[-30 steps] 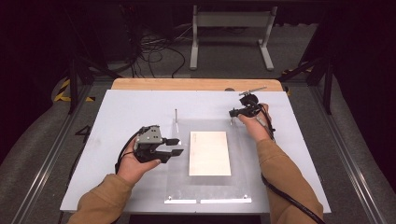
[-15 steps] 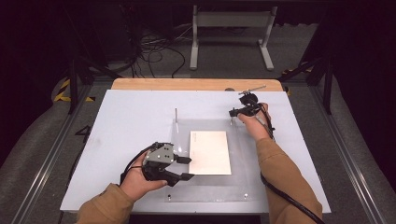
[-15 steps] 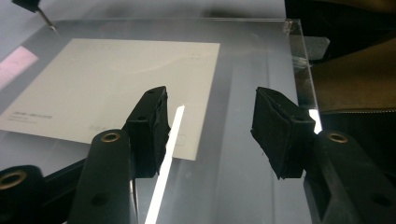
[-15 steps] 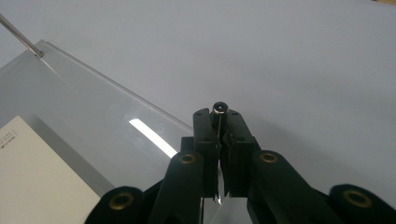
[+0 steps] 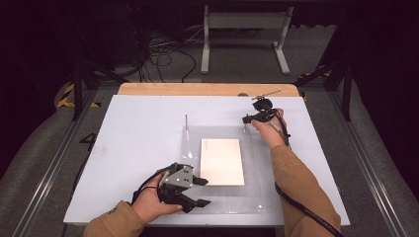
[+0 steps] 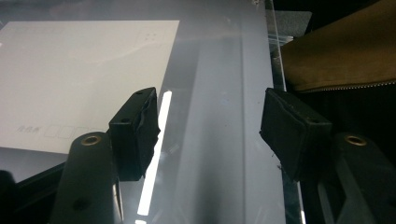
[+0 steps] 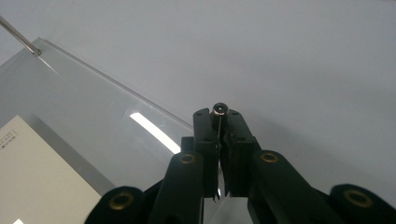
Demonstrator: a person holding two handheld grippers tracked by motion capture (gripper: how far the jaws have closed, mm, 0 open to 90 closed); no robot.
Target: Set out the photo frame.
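I'm seeing the left hand-held gripper [image 5: 197, 190] pulled back to the clear sheet's [image 5: 257, 197] hard-to-see near edge, jaws just opening, empty; the right hand-held gripper [image 7: 218, 122] is clamping the pin [image 7: 217, 110].

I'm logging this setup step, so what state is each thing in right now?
Left hand-held gripper: open, nothing between the pads.
Right hand-held gripper: shut on upright metal pin.
Second metal pin: upright, untouched.
Clear plate: flat on the table.
White envelope: flat on the plate.
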